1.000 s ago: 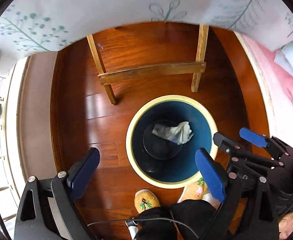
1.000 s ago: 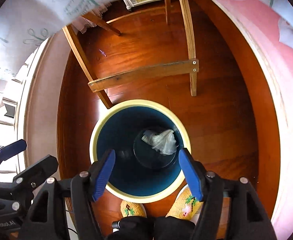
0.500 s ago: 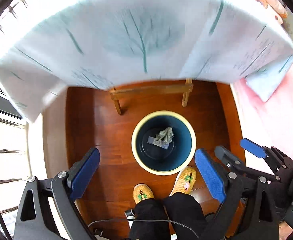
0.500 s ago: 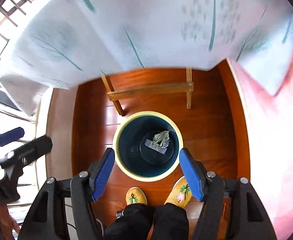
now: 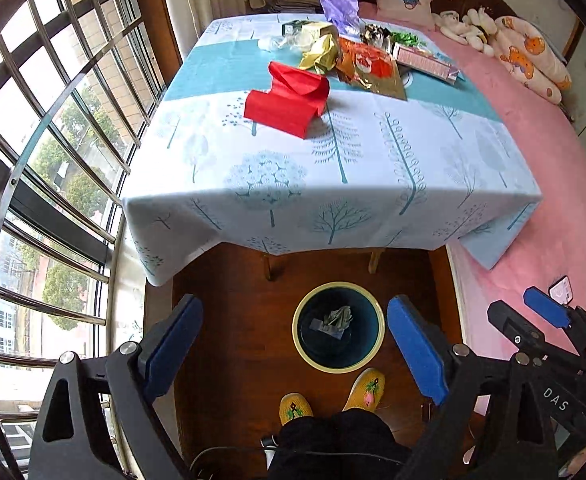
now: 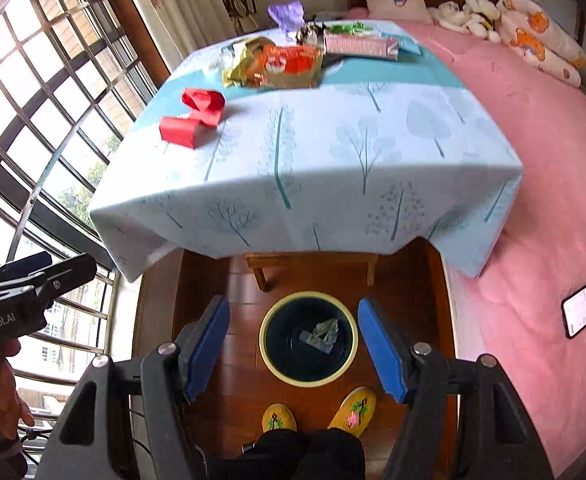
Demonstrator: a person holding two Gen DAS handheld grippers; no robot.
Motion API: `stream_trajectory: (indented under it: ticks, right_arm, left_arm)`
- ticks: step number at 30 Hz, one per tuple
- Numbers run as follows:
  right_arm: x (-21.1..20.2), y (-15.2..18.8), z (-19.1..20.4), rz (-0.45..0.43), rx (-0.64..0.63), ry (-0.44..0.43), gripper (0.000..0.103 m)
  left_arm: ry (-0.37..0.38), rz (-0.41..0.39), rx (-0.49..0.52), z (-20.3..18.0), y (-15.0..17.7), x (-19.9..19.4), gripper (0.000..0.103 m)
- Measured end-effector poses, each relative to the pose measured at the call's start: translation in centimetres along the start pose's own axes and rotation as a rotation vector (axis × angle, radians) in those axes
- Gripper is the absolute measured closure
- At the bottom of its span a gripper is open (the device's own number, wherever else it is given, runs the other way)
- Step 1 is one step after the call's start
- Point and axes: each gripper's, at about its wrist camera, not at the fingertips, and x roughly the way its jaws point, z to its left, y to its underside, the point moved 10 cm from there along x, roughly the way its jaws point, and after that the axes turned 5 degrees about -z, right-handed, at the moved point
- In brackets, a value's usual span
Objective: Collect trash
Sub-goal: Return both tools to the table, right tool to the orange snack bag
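Both my hands are raised above the round cream-rimmed dark blue trash bin [image 5: 339,366] on the wooden floor, by my yellow slippers. The left gripper [image 5: 295,346] has its blue-padded fingers [image 5: 415,354] spread wide and empty, and the right gripper [image 6: 293,346] is equally wide and empty. A crumpled grey-green scrap [image 5: 335,318] lies at the bottom of the bin, so I judge one drop finished and the step now in hand is going back for more.

The remaining trash sits on the counter with the tree-print cloth [image 5: 333,152]: a folded red paper piece [image 5: 289,98] toward the left edge, and beyond it, along the far edge, a heap of gold and orange foil wrappers [image 5: 357,62]. The red paper is nearest, so next I should probably reach forward over the near edge, lower one gripper and close on its raised fold.

A second ago my cameras were low over the bin, the cloth only overhead; now I have lifted enough to see the whole countertop.
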Motion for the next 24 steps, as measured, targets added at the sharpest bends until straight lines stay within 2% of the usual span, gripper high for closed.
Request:
stream_trajectory:
  ticks: [8,11,15,20,24]
  right_arm:
    - [-4.3,-6.4,2.6,-0.167,-0.071,0.049,0.034]
    - [-5.1,-8.3,3.4,-0.204,-0.095,0.06,0.03]
    - [-5.1,-10.5,4.6,-0.237,-0.116,0.07,0.029]
    - [-3.7,-13.1,5.7,-0.244,-0.098,0.056,0.023]
    - [-1.0,-15.5,5.8,-0.229,-0.097,0.069,0.019]
  left_arm:
    - [0.058,-0.135,0.055,0.5,-4.8,-5.0,0.028]
    - [0.074,-0.178,0.081,0.5,-6.6,-6.4,0.029]
    - [0.08,-0.227,0.101,0.8,-8.8,-7.0,0.029]
    - [0.118,-0.213,0.062,1.5,-10.9,-5.8,0.029]
    - [0.106,-0.174,0.021,2.6,-12.2,-3.4,0.029]
